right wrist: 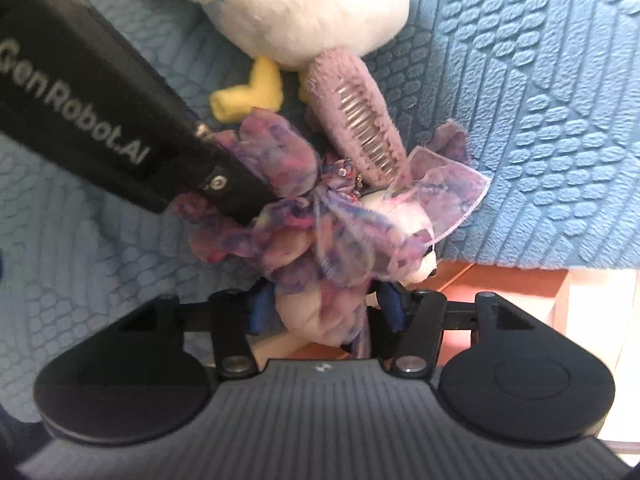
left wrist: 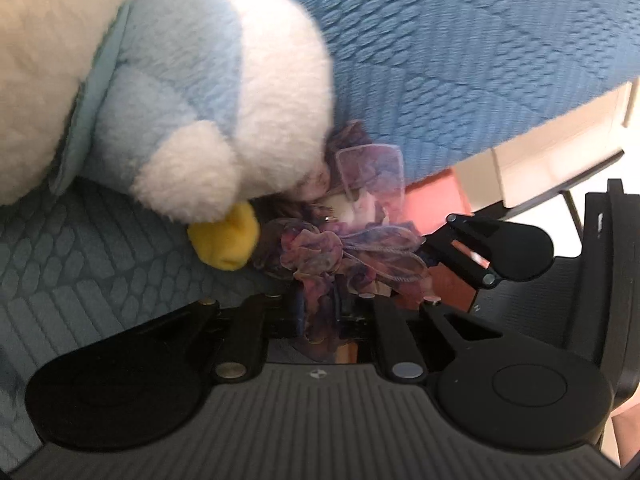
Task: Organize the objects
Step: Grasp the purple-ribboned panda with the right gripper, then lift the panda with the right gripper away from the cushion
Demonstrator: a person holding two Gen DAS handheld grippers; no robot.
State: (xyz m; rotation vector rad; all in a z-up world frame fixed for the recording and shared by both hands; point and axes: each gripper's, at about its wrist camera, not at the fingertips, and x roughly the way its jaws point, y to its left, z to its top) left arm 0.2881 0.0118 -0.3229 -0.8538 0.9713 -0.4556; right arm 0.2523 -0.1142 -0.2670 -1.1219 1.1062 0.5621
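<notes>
left wrist view: the left gripper (left wrist: 320, 316) pinches the gauzy purple fabric of a small doll (left wrist: 340, 248), which hangs at the edge of the blue textured mat (left wrist: 460, 60). the blue-and-white plush bird (left wrist: 180, 92) lies at ten o'clock.

right wrist view: the right gripper (right wrist: 324, 312) is clamped on the doll's (right wrist: 320, 240) white body, the left gripper (right wrist: 240, 192) entering from nine o'clock. judging by this, sorting is under way: the doll is lifted but unplaced, and the plush bird (right wrist: 304, 8) at twelve o'clock is untouched.

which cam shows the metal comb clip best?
Right wrist. The comb clip lies in plain view there, its metal teeth facing the camera along a fuzzy purple strip, just above the ruffled purple fabric piece. In the left wrist view the plush duck and that fabric hide the teeth entirely.
</notes>
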